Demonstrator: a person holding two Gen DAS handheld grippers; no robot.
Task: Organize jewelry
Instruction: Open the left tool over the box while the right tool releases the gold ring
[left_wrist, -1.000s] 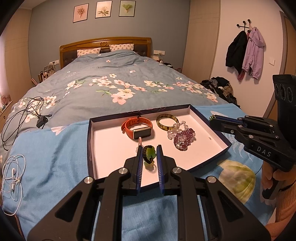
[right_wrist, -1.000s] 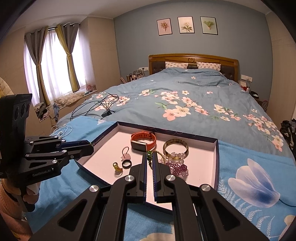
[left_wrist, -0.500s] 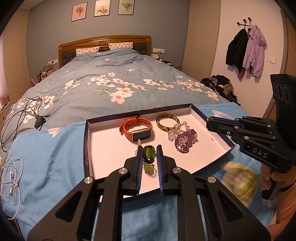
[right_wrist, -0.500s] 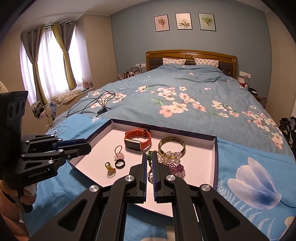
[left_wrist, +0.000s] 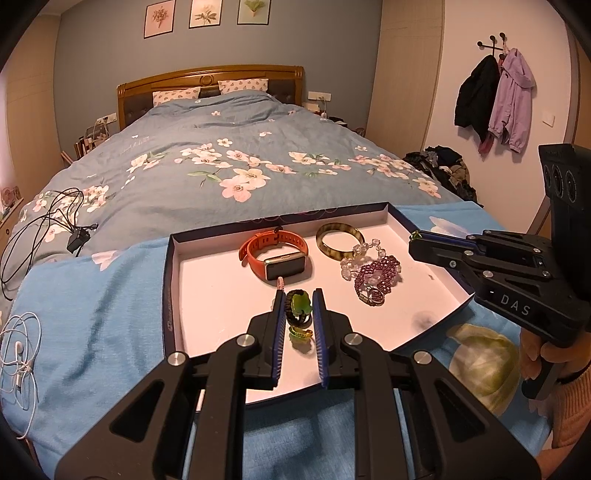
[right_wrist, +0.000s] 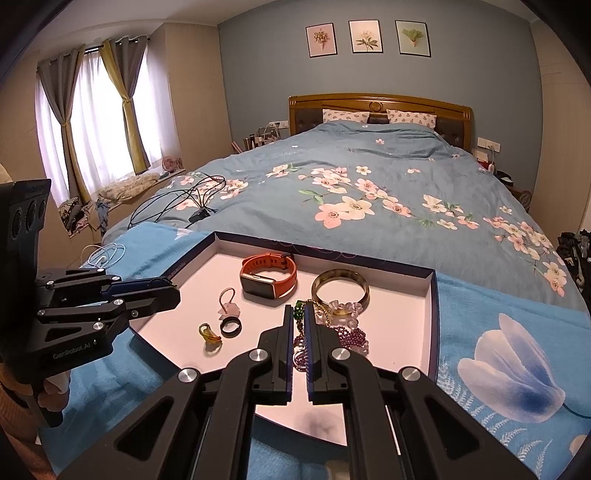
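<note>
Jaws of the left gripper (left_wrist: 299, 314) stand only slightly apart and appear to pinch a small green stone (left_wrist: 298, 304), which hangs over the near edge of the tray (left_wrist: 168, 280), left of its middle. Directly under the stone lie a yellow-green ring (left_wrist: 301, 332) and, just beyond it, a black ring (right_wrist: 231, 326), with a pink charm (right_wrist: 229, 309) on its cord a little farther in. The stone therefore sits straight ahead of the left jaws and above the small pieces, so lowering it there looks like the likely next move. The bare floor toward the tray's near left corner is the nearest free spot.

The right gripper (right_wrist: 300, 314) has its jaws pressed shut on a short run of green beads (right_wrist: 298, 306), held above the tray's right half. Below and past it lie purple beads (left_wrist: 376, 275) and a clear bead bracelet (left_wrist: 354, 254). An orange watch (left_wrist: 275, 254) and a mottled bangle (left_wrist: 338, 240) rest along the far edge, with the bed (left_wrist: 221, 155) stretching beyond.
</note>
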